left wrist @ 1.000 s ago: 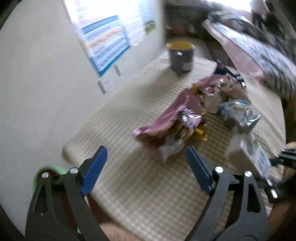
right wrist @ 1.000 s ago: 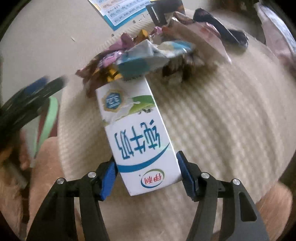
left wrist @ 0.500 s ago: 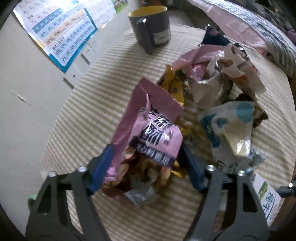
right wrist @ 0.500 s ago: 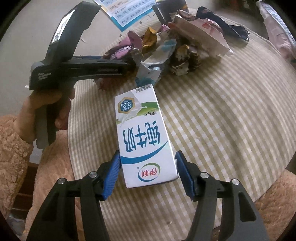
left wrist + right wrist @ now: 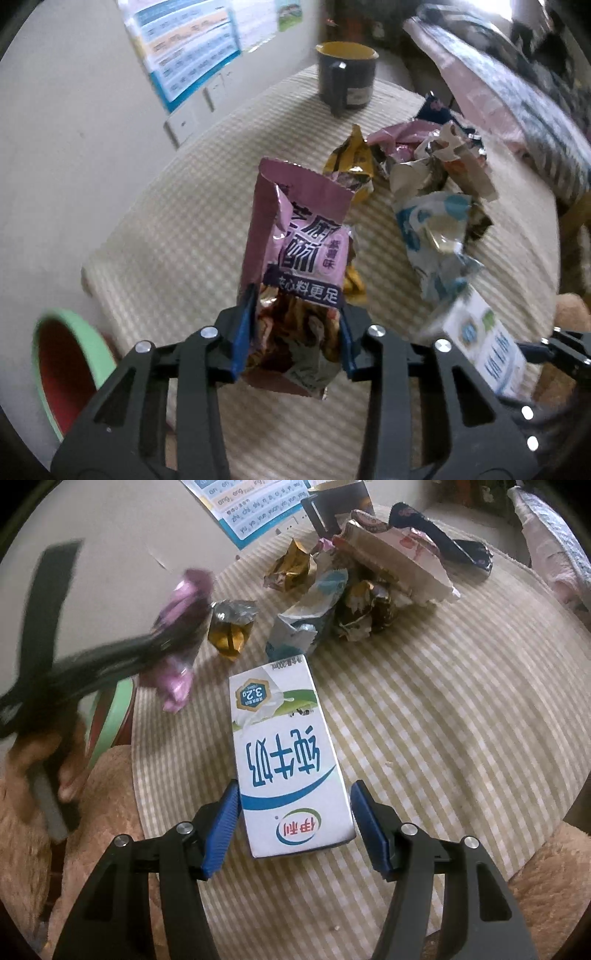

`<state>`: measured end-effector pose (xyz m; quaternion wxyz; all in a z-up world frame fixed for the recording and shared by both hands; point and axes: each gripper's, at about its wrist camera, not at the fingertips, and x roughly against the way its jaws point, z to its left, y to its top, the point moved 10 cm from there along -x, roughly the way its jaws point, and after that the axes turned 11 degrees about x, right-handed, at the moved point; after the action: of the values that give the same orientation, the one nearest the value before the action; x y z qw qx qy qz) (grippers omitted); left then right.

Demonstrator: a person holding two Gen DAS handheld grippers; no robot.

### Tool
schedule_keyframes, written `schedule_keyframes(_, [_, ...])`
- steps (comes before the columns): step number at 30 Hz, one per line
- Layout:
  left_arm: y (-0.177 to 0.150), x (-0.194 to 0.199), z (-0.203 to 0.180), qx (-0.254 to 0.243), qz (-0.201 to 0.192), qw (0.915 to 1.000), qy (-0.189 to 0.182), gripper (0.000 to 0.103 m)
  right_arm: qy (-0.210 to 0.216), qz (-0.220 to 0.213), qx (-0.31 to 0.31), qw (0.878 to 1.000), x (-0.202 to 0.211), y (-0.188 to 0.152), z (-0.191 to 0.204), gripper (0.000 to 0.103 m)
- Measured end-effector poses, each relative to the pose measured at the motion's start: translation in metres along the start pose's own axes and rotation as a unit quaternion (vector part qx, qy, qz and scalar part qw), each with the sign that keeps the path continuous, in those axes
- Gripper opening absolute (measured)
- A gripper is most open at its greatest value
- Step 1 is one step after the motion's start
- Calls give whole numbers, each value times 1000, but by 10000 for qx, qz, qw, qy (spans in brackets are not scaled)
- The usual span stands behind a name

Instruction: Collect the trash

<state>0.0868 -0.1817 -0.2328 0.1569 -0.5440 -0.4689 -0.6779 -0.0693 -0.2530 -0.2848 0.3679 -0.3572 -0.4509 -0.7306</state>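
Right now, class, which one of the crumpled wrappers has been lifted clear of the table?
The pink snack bag, clamped in the left gripper above the cloth. The gold wrapper and blue-white wrapper lie on the table.

Two close, steeply downward wrist views, sharing the checked tablecloth (image 5: 177,236) (image 5: 461,686).

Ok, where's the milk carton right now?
In the right wrist view the milk carton lies flat on the checked tablecloth, between the right gripper's fingers, just short of the wrapper pile.
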Motion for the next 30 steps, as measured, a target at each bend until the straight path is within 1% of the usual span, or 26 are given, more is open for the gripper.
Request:
schedule_keyframes(2, [-8, 12, 9, 334, -37, 9994, -92, 37, -46, -18, 50, 10000, 2, 1, 2, 61])
schedule_keyframes(3, [-12, 19, 12, 498, -74, 9986, -150, 37, -72, -28, 85, 9999, 3, 2, 3, 64])
schedule_keyframes(5, [-20, 31, 18, 757, -149, 9967, -236, 36, -138, -32, 151, 9998, 4, 3, 5, 65])
schedule_keyframes(8, [-30, 41, 24, 1006, -193, 9944, -276, 36, -275, 12, 222, 9994, 5, 1, 8, 65])
schedule_keyframes(10, [-36, 42, 27, 1096, -138, 9933, -347, 36, -347, 49, 275, 9990, 1, 0, 12, 65])
schedule_keyframes(17, [-39, 47, 35, 1250, -232, 9911, -403, 36, -692, 204, 637, 9954, -7, -1, 24, 64])
schedule_keyframes(18, [-39, 49, 35, 1226, -284, 9913, -375, 36, -739, 237, 651, 9949, -9, -2, 24, 54])
schedule_keyframes(19, [-39, 51, 37, 1200, -320, 9917, -345, 36, -768, 260, 656, 9945, -10, -2, 25, 54])
schedule_keyframes(22, [-40, 56, 40, 1119, -458, 9924, -233, 36, -762, 123, 653, 9949, -4, 2, 31, 54])
schedule_keyframes(24, [-40, 58, 44, 1160, -504, 9917, -230, 36, -766, -6, 655, 9949, 2, 7, 37, 54])
schedule_keyframes(30, [-39, 66, 59, 1335, -610, 9888, -262, 37, -484, -363, 665, 9960, 25, 25, 67, 54])
